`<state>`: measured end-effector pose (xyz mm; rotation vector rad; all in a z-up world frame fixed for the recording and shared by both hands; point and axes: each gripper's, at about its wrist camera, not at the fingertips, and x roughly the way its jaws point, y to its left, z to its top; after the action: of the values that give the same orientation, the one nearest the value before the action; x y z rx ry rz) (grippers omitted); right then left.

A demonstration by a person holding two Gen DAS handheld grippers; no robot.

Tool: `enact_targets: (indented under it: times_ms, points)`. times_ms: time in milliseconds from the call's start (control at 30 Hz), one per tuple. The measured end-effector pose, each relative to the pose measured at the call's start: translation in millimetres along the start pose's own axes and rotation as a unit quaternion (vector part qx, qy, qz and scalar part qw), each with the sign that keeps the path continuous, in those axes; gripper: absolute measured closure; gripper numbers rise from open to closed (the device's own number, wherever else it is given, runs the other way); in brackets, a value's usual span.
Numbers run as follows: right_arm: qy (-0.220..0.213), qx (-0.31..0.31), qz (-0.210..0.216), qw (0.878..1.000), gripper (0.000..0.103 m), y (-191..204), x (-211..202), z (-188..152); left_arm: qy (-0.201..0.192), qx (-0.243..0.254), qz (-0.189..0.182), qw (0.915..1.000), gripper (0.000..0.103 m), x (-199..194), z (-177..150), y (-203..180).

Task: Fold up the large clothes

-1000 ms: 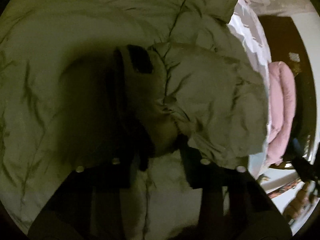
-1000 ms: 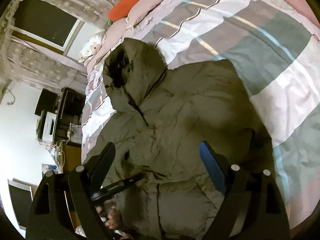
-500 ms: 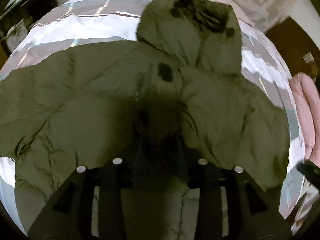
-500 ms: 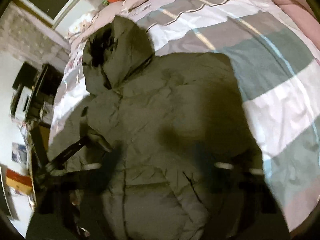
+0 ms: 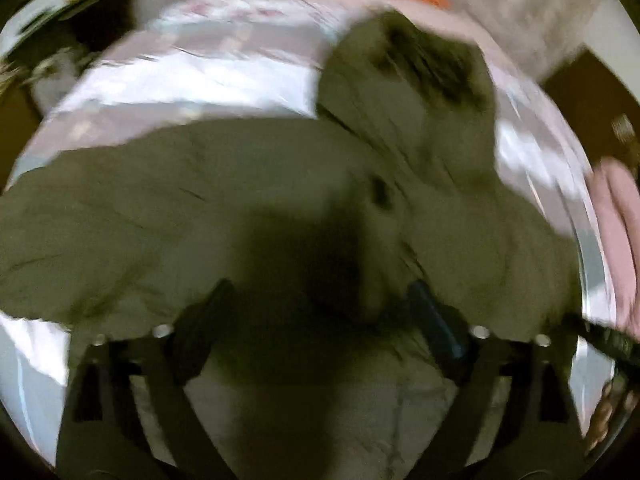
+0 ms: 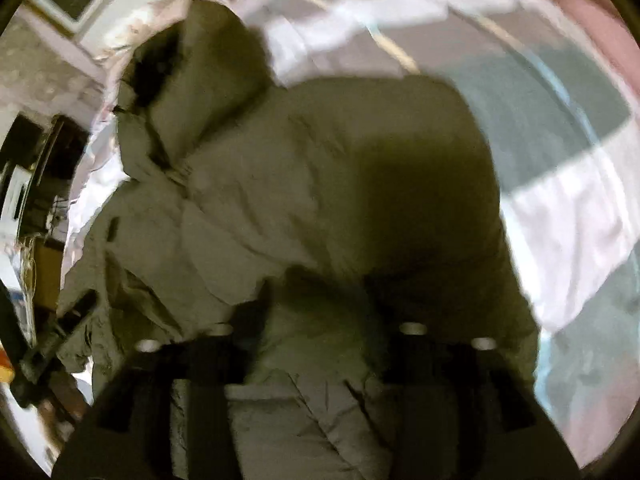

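Since half a second ago left tongs (image 5: 316, 312) have spread wide, nothing between them; right tongs (image 6: 320, 320) sit narrower, fabric bunched between, grip uncertain: cannot tell. Both frames blurred. Next: take hem evenly at both sides, lift together, fold toward hood (image 5: 416, 92). Jacket (image 6: 320, 184) olive, puffy, face down on striped bed (image 6: 560, 216), filling centre frame, hood upper.

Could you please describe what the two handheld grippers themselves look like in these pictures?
Both are black, boxy two-finger tools. On the left gripper, four round silver fastener heads sit in a row across the frame, and one finger has a blue inner pad. The right gripper shows the same black frame and four silver fasteners; its fingers are dark and blurred, so pad colour is unclear. No cables, sleeves or markings are visible.
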<state>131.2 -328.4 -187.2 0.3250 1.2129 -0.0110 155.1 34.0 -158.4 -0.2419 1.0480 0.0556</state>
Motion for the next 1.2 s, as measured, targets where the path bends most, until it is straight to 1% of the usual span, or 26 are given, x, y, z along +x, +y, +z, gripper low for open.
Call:
enact_targets:
  times_ms: [33, 67, 100, 133, 200, 300, 333, 400, 467, 533, 567, 633, 667, 700, 767, 800, 833, 867, 900, 933, 967, 1000, 1100, 1133, 1167, 1200]
  points:
    - [0.014, -0.010, -0.017, 1.000, 0.032, 0.4, 8.8, -1.4, 0.007, -0.016, -0.004, 0.9998, 0.012, 1.6, 2.5, 10.1]
    - [0.057, -0.026, -0.045, 0.997, 0.032, 0.3, 28.9, -5.8, 0.025, -0.037, -0.011, 0.9989, 0.012, 7.2, 3.8, 22.5]
    - [0.083, -0.035, -0.061, 0.994, 0.032, -0.4, 41.8, -9.4, 0.039, -0.052, -0.013, 0.9978, 0.012, 12.0, 3.3, 31.0]
    - [0.090, -0.039, -0.070, 0.993, 0.032, 0.0, 48.7, -11.9, 0.056, -0.070, -0.011, 0.9959, 0.015, 17.6, 3.0, 41.9]
    - [0.078, -0.040, -0.076, 0.993, 0.032, 5.5, 42.3, -8.0, 0.076, -0.107, -0.002, 0.9914, 0.019, 21.8, 3.1, 65.7]
    - [0.039, -0.026, -0.037, 0.998, 0.030, 11.3, 15.4, 0.4, 0.061, -0.179, 0.038, 0.9813, 0.016, 6.0, 2.4, 111.5]
    - [0.031, -0.020, -0.027, 0.999, 0.025, 12.2, 8.9, 2.5, 0.050, -0.206, 0.051, 0.9759, 0.012, -1.9, 0.4, 128.5]
    - [0.025, -0.002, -0.012, 1.000, 0.023, 11.2, 0.5, 5.7, 0.036, -0.258, 0.064, 0.9634, 0.010, -14.8, -5.8, 160.7]
    - [0.037, 0.020, 0.003, 0.999, 0.023, 7.0, 3.0, 4.2, 0.029, -0.318, 0.053, 0.9460, 0.010, -24.5, -9.5, 197.0]
    - [0.062, 0.045, 0.022, 0.997, 0.023, 3.4, 5.7, -7.9, 0.007, -0.390, 0.035, 0.9199, 0.004, -33.9, -15.8, 242.7]
    - [0.078, 0.059, 0.029, 0.995, 0.023, 4.1, 4.6, -19.0, -0.008, -0.428, 0.034, 0.9032, 0.004, -38.2, -20.9, 269.4]
    - [0.093, 0.071, 0.035, 0.992, 0.023, 3.8, 0.7, -31.0, -0.023, -0.474, 0.050, 0.8788, 0.004, -41.9, -29.1, 307.3]
    - [0.098, 0.077, 0.041, 0.991, 0.023, 2.0, -3.2, -36.9, -0.028, -0.499, 0.062, 0.8639, 0.004, -42.3, -35.8, 328.8]
    - [0.101, 0.080, 0.046, 0.991, 0.023, 1.8, -4.9, -40.1, -0.030, -0.517, 0.071, 0.8527, 0.004, -41.0, -42.1, 341.7]
    - [0.102, 0.083, 0.056, 0.990, 0.023, 3.1, -8.4, -43.8, -0.028, -0.561, 0.074, 0.8238, 0.004, -34.5, -56.6, 370.3]
    - [0.101, 0.082, 0.057, 0.990, 0.023, 3.7, -10.9, -45.0, -0.028, -0.589, 0.058, 0.8058, 0.004, -26.8, -64.8, 385.2]
    - [0.099, 0.080, 0.056, 0.990, 0.023, 3.6, -12.1, -45.6, -0.033, -0.606, 0.031, 0.7944, 0.009, -19.2, -71.7, 394.6]
    - [0.097, 0.076, 0.054, 0.991, 0.023, 5.7, -13.4, -45.6, -0.036, -0.611, -0.004, 0.7905, 0.018, -11.7, -75.7, 401.0]
    - [0.094, 0.071, 0.053, 0.992, 0.023, 7.7, -14.3, -45.0, -0.039, -0.608, -0.038, 0.7918, 0.053, -5.5, -74.6, 402.1]
    - [0.092, 0.069, 0.053, 0.992, 0.023, 9.0, -15.0, -44.0, -0.041, -0.604, -0.056, 0.7942, 0.080, -2.4, -72.7, 401.3]
    - [0.089, 0.068, 0.053, 0.992, 0.023, 8.8, -14.9, -43.7, -0.050, -0.590, -0.072, 0.8028, 0.089, -3.7, -65.2, 397.9]
    - [0.087, 0.068, 0.052, 0.993, 0.023, 9.0, -14.6, -42.0, -0.060, -0.579, -0.072, 0.8101, 0.095, -7.7, -58.9, 392.8]
    - [0.084, 0.070, 0.052, 0.993, 0.023, 9.2, -15.5, -40.2, -0.104, -0.529, -0.077, 0.8390, 0.098, -33.5, -30.9, 368.5]
    - [0.083, 0.071, 0.054, 0.993, 0.023, 8.7, -15.8, -40.8, -0.117, -0.501, -0.076, 0.8540, 0.098, -43.7, -17.4, 354.5]
    - [0.084, 0.072, 0.056, 0.992, 0.023, 9.1, -15.8, -40.8, -0.135, -0.451, -0.072, 0.8795, 0.098, -58.8, 0.4, 329.7]
    - [0.083, 0.072, 0.058, 0.992, 0.023, 10.2, -15.8, -40.8, -0.145, -0.409, -0.070, 0.8983, 0.098, -71.3, 10.6, 308.0]
